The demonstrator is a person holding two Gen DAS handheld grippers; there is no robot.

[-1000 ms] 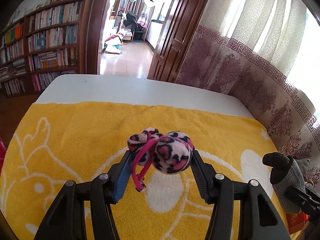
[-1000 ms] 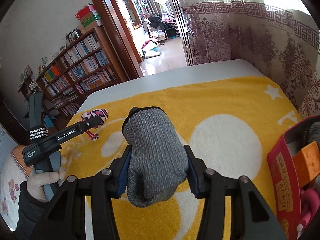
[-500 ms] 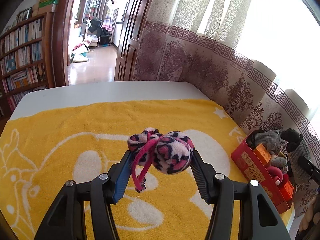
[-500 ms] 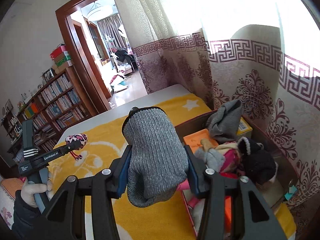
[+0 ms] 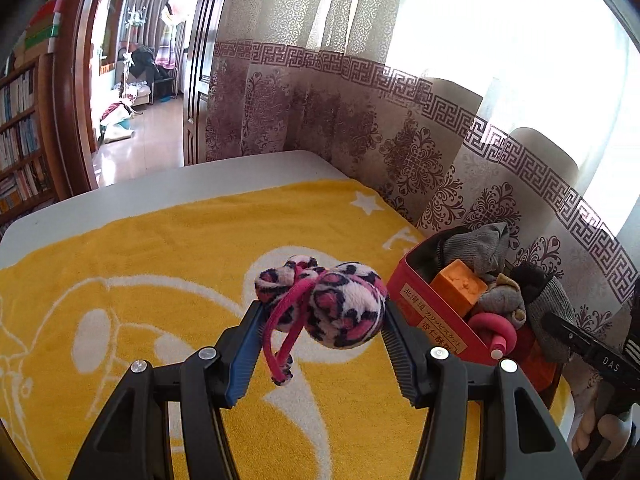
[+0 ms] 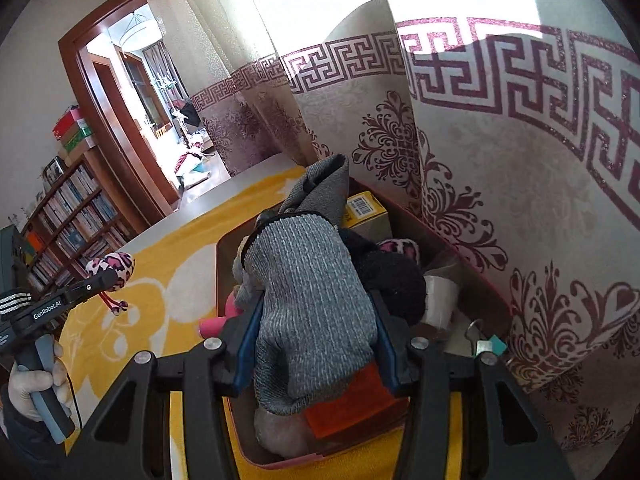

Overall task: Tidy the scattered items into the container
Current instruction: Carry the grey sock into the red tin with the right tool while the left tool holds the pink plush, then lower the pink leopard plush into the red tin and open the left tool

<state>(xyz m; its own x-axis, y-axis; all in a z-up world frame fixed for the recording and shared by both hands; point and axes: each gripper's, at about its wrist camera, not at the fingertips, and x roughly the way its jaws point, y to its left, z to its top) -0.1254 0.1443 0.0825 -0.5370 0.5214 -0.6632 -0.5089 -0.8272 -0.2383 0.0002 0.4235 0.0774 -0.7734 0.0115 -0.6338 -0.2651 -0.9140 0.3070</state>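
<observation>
- Both hands have swung across the yellow towel (image 5: 168,264) toward the curtain (image 5: 400,152) since a second ago; the red container (image 5: 432,312), then only at the edge of view, now lies right under the right tongs (image 6: 316,320) and just right of the left tongs (image 5: 320,320).
- Left tongs pinch a pink leopard-print plush hair tie (image 5: 340,308) between the pads, held above the towel, short of the container's near wall.
- Its long axis runs across the jaws, from the small ball on the left to the large ball on the right; the pink elastic loop hangs down toward the camera.
- Right tongs pinch a grey knit glove (image 6: 316,304), held over the container's interior.
- Its long axis follows the fingers of the tongs: the black-trimmed cuff points away from the camera, toward the curtain, and the other end droops toward the camera.
- Inside the container lie an orange block (image 5: 460,288), another grey knit piece (image 6: 320,188), a black plush item (image 6: 392,276) and a pink curved piece (image 5: 492,328).
- A gloved hand (image 6: 36,380) grips the left tongs' handle.
- White surface (image 5: 160,184) shows beyond the towel.
</observation>
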